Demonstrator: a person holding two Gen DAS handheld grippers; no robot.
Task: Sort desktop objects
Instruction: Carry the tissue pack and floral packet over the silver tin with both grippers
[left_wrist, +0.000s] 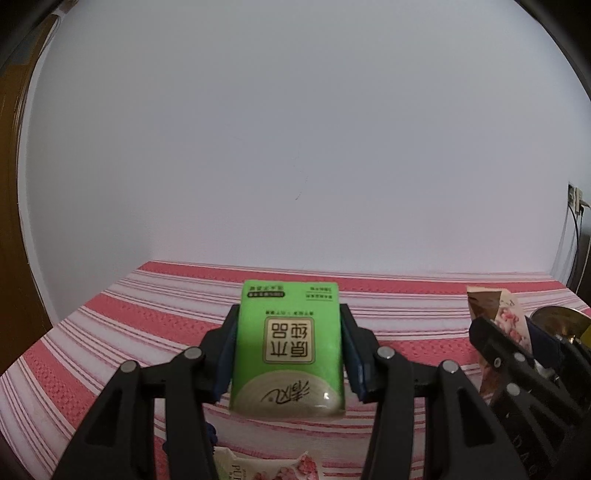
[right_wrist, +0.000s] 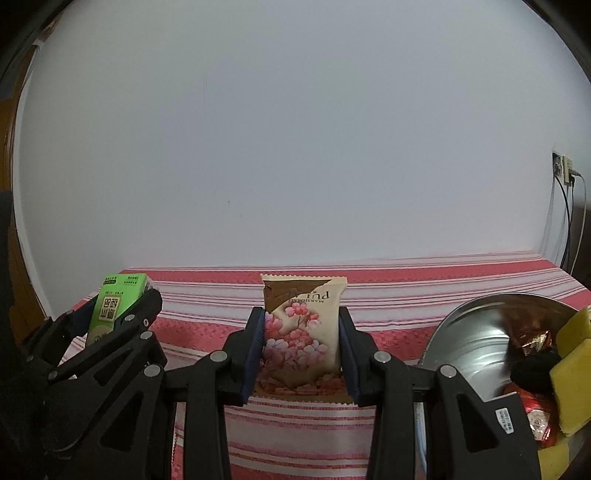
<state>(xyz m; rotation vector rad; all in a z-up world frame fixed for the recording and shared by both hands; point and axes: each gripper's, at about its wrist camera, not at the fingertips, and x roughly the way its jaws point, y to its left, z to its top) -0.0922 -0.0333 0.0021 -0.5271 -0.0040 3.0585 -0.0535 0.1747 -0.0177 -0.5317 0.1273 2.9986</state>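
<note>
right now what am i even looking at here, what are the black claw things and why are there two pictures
These are two hand-held grippers, one in each of a person's hands. Each carries a camera that looks along its two black fingers, so you get one picture per gripper.

In the left camera's picture, the left gripper is shut on a green tissue pack. In the right camera's picture, the right gripper is shut on a flowered snack packet.

Below is a red-striped cloth. To the right sits a metal bowl holding a yellow sponge and some wrappers.
</note>
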